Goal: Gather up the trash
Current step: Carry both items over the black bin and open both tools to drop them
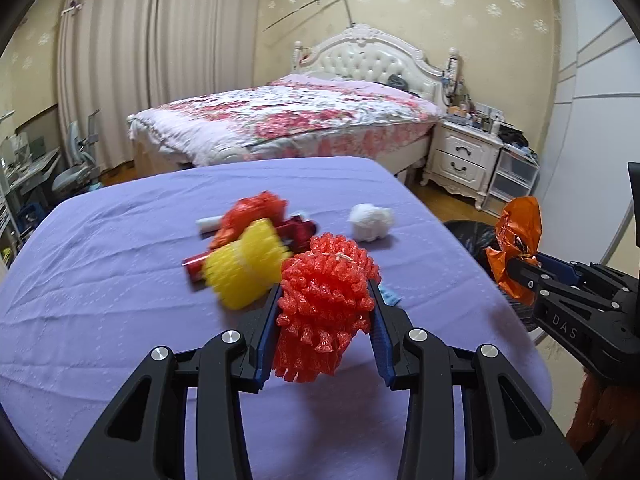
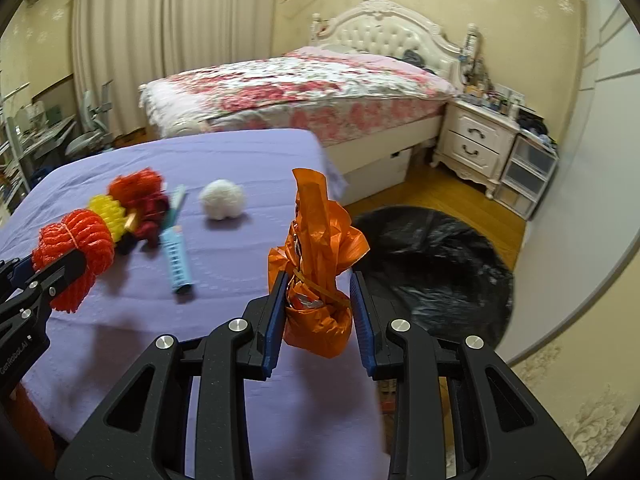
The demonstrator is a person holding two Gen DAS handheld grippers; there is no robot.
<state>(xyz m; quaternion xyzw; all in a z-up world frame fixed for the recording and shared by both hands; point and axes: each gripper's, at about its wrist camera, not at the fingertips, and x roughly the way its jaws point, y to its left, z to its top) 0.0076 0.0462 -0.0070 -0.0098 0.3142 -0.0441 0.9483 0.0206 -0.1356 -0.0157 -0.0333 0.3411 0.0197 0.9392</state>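
Note:
My left gripper (image 1: 325,292) is shut on a red foam fruit net (image 1: 324,320), held just above the purple-covered table (image 1: 120,280). My right gripper (image 2: 318,280) is shut on a knotted orange plastic bag (image 2: 316,232), held over the table's right edge. A black trash bag (image 2: 432,264) lies open on the floor beyond that edge. From the left wrist view the right gripper (image 1: 524,268) and the orange bag (image 1: 516,236) show at far right. On the table lie a yellow foam net (image 1: 248,264), a red-orange mesh bundle (image 1: 252,212), a white paper ball (image 1: 371,222) and a light blue packet (image 2: 176,256).
A bed (image 2: 304,80) with a floral cover stands behind the table. A white nightstand (image 2: 476,140) and clear plastic drawers (image 2: 528,172) sit to its right. A chair and cluttered desk (image 1: 60,160) stand at the far left by the curtains.

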